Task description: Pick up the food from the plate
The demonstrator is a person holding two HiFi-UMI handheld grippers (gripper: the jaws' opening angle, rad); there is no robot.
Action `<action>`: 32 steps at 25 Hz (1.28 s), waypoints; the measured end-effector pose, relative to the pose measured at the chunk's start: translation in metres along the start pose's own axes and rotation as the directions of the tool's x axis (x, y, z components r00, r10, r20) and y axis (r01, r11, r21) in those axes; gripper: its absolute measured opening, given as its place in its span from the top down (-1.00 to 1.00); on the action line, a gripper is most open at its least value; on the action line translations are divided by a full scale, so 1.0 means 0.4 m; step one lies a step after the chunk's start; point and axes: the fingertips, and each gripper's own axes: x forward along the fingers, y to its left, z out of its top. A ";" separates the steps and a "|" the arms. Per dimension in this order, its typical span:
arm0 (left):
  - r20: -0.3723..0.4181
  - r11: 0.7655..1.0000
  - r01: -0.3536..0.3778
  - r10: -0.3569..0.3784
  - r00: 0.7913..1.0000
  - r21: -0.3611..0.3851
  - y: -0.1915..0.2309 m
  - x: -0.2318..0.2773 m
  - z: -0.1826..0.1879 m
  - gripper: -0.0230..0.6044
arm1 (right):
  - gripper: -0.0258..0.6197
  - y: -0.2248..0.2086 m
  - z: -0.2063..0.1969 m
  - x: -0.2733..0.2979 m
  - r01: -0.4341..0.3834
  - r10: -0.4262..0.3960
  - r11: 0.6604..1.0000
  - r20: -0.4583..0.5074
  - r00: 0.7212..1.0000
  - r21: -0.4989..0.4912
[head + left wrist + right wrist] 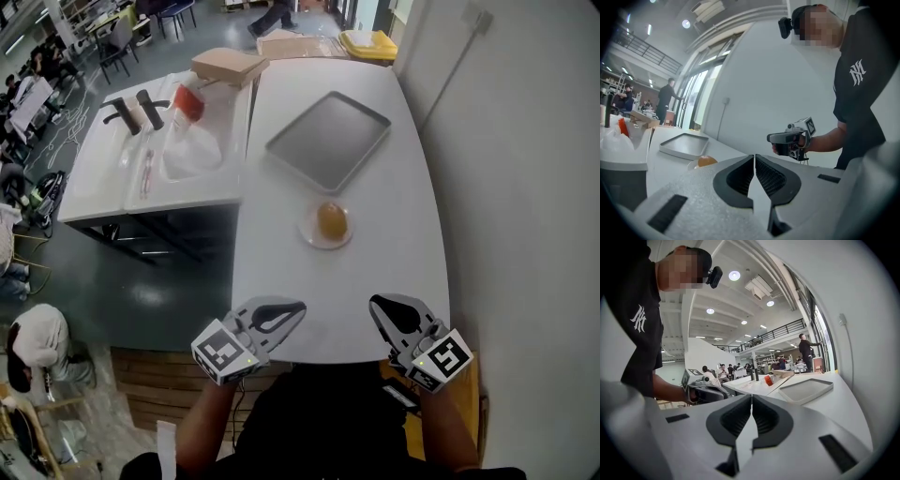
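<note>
Over the near edge of the white table (pixel 281 272), seen from the head view, I hold the left gripper (pixel 298 309) and the right gripper (pixel 375 305). Both are pinched together and empty. Farther off, a yellowish piece of food (pixel 331 219) sits on a small plate (pixel 311 238), with a grey tray (pixel 328 139) beyond it.

Left gripper view: its jaws meet with nothing between them, and the food shows far to the left.

Right gripper view: its jaws also meet, empty, and the tray lies far right.

I judge the reach has not begun. Next I must spread one pair of jaws and carry it out to the food.
</note>
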 end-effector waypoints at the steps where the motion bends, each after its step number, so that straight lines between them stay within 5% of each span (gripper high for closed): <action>1: 0.001 1.000 -0.003 0.003 1.000 -0.002 0.015 0.004 -0.005 0.90 | 0.91 -0.008 -0.007 0.016 -0.004 0.004 1.000 -0.004 1.000 0.004; 14: -0.025 0.996 -0.036 0.034 0.999 -0.080 0.216 0.091 -0.024 0.90 | 0.89 -0.176 0.005 0.204 -0.031 0.030 0.999 -0.037 0.999 -0.015; 17: -0.024 0.994 -0.037 0.035 0.999 -0.103 0.250 0.105 -0.029 0.90 | 0.52 -0.204 -0.006 0.249 -0.049 0.048 0.998 -0.051 0.998 -0.027; 32: -0.035 0.990 -0.012 0.007 0.999 -0.140 0.360 0.184 -0.077 0.90 | 0.02 -0.315 -0.061 0.422 -0.059 0.055 0.997 -0.092 0.994 -0.047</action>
